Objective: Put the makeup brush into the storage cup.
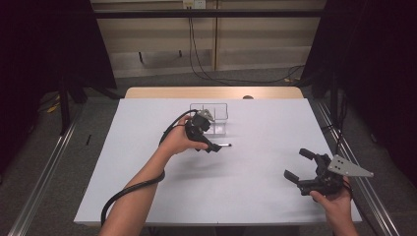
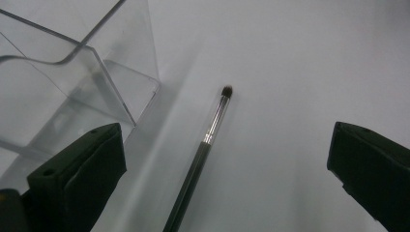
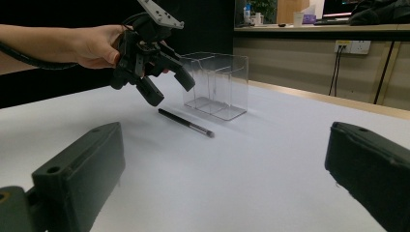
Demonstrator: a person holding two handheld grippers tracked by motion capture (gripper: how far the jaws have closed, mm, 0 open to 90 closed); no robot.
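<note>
The left gripper (image 1: 212, 145) hovers, jaws spread, over the makeup brush (image 2: 203, 147) lying ungrasped on the table (image 1: 255, 187) at the clear organizer's (image 1: 210, 118) five o'clock, while the right gripper (image 1: 297, 164) waits released.

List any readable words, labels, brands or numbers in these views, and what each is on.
None can be read.
Makeup brush: no print visible on its handle.
Clear acrylic organizer: unmarked.
Left gripper and right gripper: no legible marking.
Items on the far counter: too small and blurred.
</note>
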